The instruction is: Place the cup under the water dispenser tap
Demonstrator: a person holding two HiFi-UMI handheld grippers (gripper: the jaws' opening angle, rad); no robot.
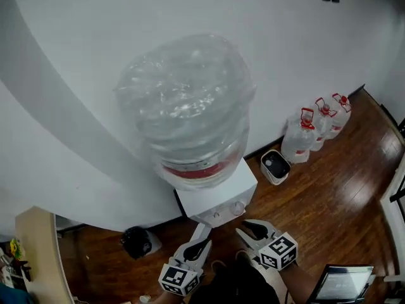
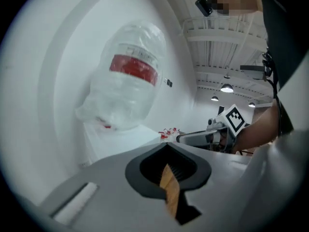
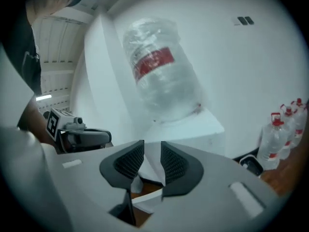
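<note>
2 grippers (image 1: 204, 233) (image 1: 248, 228) nr dispenser (image 1: 215, 198) front

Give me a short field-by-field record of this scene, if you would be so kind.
water dispenser: white, against the wall
bottle: large, plastic-wrapped, on top of the dispenser
cup: none in view
left gripper: jaws together, empty
right gripper: jaws slightly apart, nothing held
jugs: three, red-capped, on the wooden floor by the wall
bin: small, white, beside the jugs
</note>
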